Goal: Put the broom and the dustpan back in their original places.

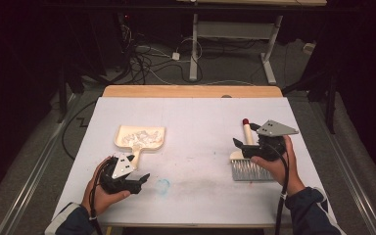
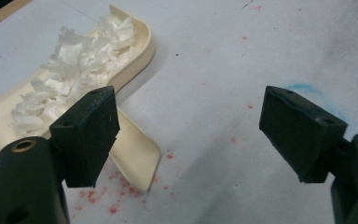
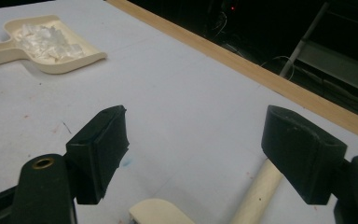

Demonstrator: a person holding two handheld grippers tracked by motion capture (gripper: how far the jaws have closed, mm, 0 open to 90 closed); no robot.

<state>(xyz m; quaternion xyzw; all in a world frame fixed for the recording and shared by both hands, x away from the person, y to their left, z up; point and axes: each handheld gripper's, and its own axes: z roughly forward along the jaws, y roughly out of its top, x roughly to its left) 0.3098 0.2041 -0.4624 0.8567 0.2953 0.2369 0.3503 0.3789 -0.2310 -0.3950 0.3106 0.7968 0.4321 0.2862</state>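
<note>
A cream dustpan [image 1: 149, 132] holding white paper shreds [image 1: 137, 138] lies left of centre on the white table, its handle pointing toward the near edge. My left gripper [image 1: 141, 181] is open just beyond the handle's end, with nothing between the jaws. In the left gripper view the dustpan [image 2: 137, 39], its shreds [image 2: 74, 70] and its handle [image 2: 137, 154] lie behind the left jaw of the left gripper [image 2: 191, 130]. A cream brush [image 1: 247, 132] with a red tip and grey bristles lies at the right. My right gripper [image 1: 245, 135] hovers open over it. Below the right gripper [image 3: 196, 144] shows the brush handle [image 3: 256, 196].
The white table top [image 1: 200, 117] has a wooden far edge [image 1: 191, 91]. A faint blue smudge [image 1: 162, 186] marks the surface near the left gripper, and red specks [image 2: 116, 207] dot it by the dustpan handle. The far dustpan [image 3: 56, 65] shows up left in the right gripper view.
</note>
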